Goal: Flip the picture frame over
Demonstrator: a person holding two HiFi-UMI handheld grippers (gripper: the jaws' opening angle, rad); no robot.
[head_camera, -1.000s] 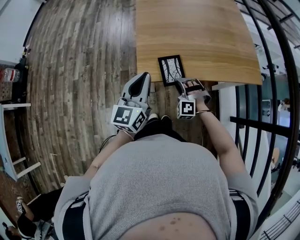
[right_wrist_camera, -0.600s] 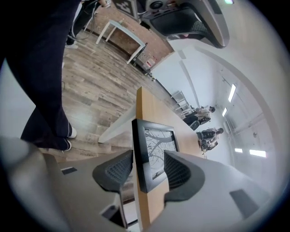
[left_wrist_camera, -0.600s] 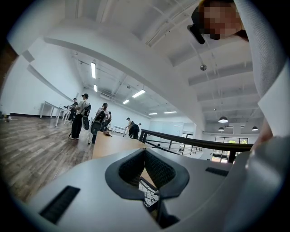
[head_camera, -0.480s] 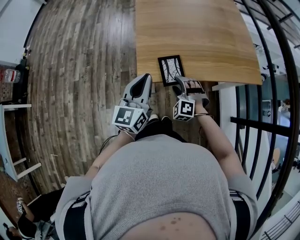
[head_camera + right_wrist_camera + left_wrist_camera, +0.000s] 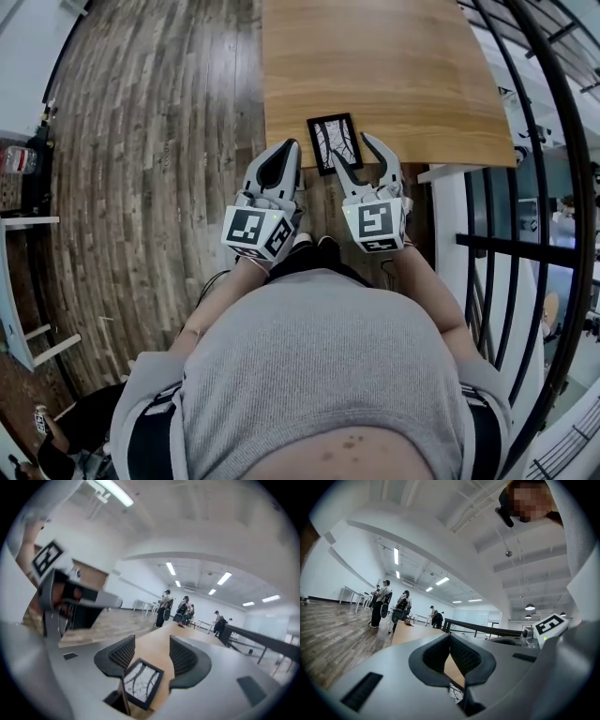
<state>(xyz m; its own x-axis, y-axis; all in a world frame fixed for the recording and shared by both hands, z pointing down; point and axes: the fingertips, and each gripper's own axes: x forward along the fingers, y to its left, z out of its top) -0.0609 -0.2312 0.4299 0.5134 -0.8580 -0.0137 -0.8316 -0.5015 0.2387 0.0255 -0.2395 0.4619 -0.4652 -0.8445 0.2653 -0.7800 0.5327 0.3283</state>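
The black picture frame [image 5: 331, 142] lies flat near the front edge of the wooden table [image 5: 384, 66], its branch drawing facing up. My right gripper [image 5: 354, 150] hovers just right of it and over the table edge. In the right gripper view the frame [image 5: 142, 683] shows low between the fingers [image 5: 120, 655]; the jaws are opening and nothing presses on it. My left gripper [image 5: 281, 156] is shut and holds nothing, just left of the frame and off the table edge. A sliver of the frame [image 5: 454, 693] shows beneath its jaws.
A black metal railing [image 5: 525, 244] runs along the right of the table. Plank floor [image 5: 141, 187] spreads to the left, with a white bench [image 5: 19, 309] at the far left. Several people [image 5: 165, 605] stand far beyond the table.
My right gripper has risen from the frame's near right corner, rolled upright and spread its jaws. The frame stays flat on the table. The left gripper has kept still.
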